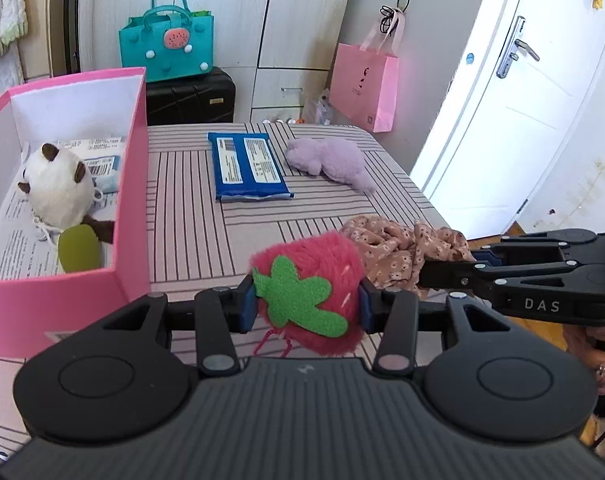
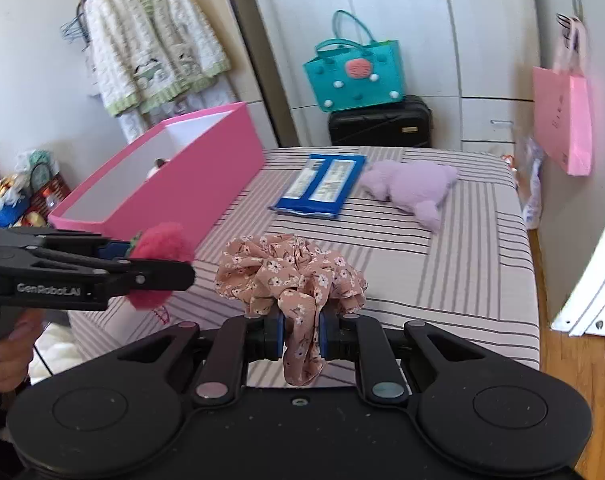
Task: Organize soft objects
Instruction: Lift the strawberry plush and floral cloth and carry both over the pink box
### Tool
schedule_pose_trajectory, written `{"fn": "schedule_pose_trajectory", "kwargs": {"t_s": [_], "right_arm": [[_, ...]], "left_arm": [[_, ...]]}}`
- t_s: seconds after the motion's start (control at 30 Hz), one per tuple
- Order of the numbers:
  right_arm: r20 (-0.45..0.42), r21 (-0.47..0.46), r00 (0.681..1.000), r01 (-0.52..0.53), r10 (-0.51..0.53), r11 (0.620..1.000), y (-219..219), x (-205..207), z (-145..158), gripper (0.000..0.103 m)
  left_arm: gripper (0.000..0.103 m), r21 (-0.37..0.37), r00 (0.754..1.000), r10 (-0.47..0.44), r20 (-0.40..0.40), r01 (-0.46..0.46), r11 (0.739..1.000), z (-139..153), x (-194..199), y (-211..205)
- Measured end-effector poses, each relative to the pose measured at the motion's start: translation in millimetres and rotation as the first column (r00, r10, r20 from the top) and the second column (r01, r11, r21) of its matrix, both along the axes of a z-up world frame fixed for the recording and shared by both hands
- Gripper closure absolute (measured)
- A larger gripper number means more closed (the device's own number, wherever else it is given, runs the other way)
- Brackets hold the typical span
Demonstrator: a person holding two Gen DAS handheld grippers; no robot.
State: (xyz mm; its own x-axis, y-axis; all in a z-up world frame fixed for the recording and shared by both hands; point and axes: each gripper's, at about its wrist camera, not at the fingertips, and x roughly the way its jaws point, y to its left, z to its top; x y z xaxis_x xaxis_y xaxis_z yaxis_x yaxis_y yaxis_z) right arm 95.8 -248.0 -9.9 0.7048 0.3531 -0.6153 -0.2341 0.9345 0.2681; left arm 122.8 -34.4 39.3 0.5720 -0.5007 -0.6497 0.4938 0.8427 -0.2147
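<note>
clearly both loads are light and squashy — the left gripper (image 1: 306, 304) pinches the plush strawberry (image 1: 308, 294) across its middle beside the pink box (image 1: 130, 184), the right gripper (image 2: 300, 330) clamps a fold of the floral scrunchie (image 2: 290, 276), which likely slips if nipped thinly.

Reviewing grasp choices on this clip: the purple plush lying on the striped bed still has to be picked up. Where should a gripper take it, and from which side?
Judging by its pose, the purple plush lies flat and sprawled beside the blue packet. Its thick body looks like the best hold, approached from above with the fingers straddling it, on the side away from the packet; the thin limb would likely slip.
</note>
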Motion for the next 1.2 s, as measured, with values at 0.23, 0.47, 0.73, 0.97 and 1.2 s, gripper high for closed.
{"fn": "schedule_pose_trajectory", "kwargs": {"t_s": [0.23,0.47,0.73,0.97,1.2], "right_arm": [[0.012,-0.028,0.998,-0.067,0.068,0.997,26,-6,17,0.084],[0.025,-0.045,0.989,-0.147,0.148,0.988,56,-6,34,0.083],[0.062,-0.068,0.968,-0.239,0.244,0.969,90,0,54,0.083],[0.097,-0.092,0.947,-0.296,0.305,0.951,118,16,67,0.083],[0.135,-0.078,0.925,-0.349,0.357,0.934,142,49,79,0.083]], "left_arm": [[0.057,-0.027,0.999,-0.033,-0.031,0.032,0.999,6,-7,24],[0.057,-0.017,0.998,-0.063,0.011,0.063,0.998,21,-18,52],[0.056,-0.039,0.999,-0.049,0.008,0.049,0.998,35,-12,95],[0.056,0.014,0.995,0.058,0.079,-0.059,0.998,44,7,135],[0.056,0.094,0.983,0.149,0.105,-0.158,0.983,45,44,165]]}}
